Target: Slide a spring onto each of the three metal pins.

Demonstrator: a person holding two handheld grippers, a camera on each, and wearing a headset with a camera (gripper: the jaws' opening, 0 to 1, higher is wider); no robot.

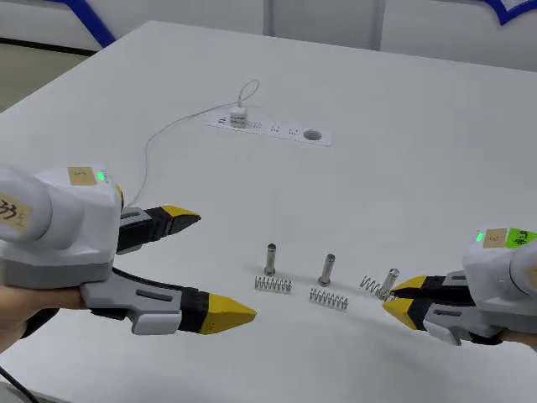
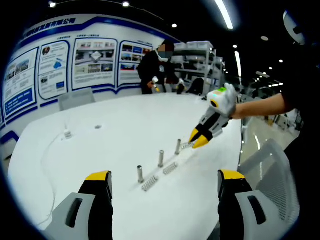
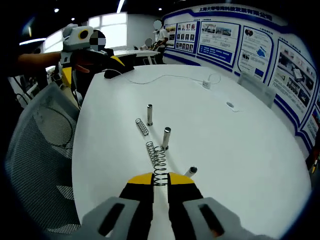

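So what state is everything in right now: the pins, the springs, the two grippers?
left pin: upright, bare
middle pin: upright, bare
right pin: standing, bare
left spring: lying flat, loose
middle spring: lying flat, loose
right spring: one end pinched in the right gripper
left gripper: open, holding nothing
right gripper: shut on the right spring
charger: plugged into the socket strip

Left tool [image 1: 224, 267] jaws spread wide, held low, right tool [image 1: 390, 300] tips pinched on a spring [image 1: 370, 285].
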